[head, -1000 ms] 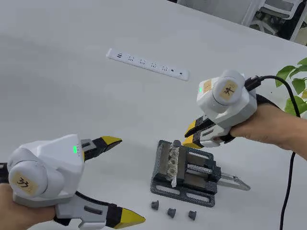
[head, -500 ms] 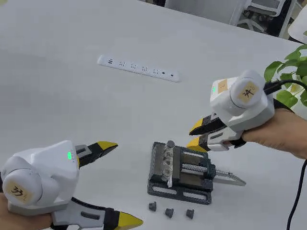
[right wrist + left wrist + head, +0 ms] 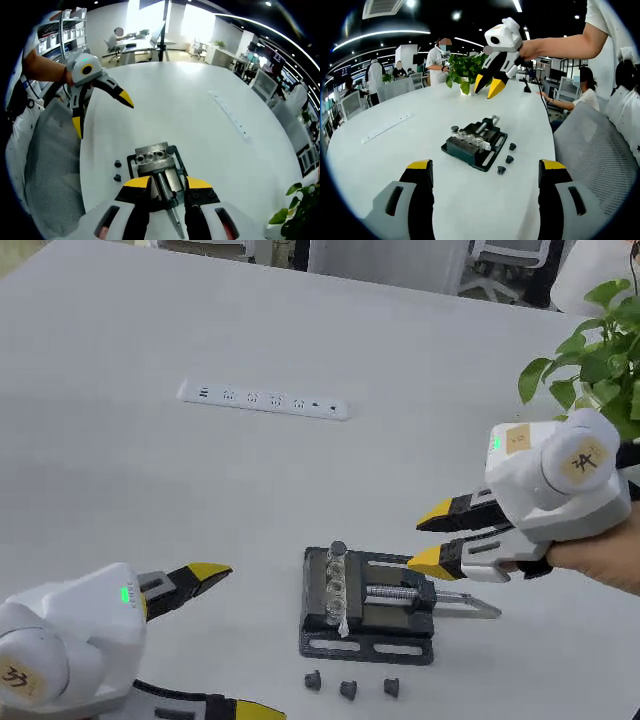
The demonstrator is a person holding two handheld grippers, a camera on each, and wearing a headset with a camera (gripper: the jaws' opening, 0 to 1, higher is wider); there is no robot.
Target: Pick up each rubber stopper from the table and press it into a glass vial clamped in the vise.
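Right gripper (image 3: 430,542) had pulled back from vise (image 3: 390,618) (was right beside it a second before). Jaws a little open, nothing held. Left gripper (image 3: 235,640) wide open, empty, off to vise's left. One stopper (image 3: 338,548) sat on end glass vial (image 3: 337,564). Three loose rubber stoppers (image 3: 348,690) lay on table (image 3: 150,490) just before vise, apart from all fingers.

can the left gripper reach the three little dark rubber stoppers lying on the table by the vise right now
Probably yes. The left gripper is open, with bare white table between it and the small dark grey rubber stoppers. The black metal vise sits beside them, out of the path.
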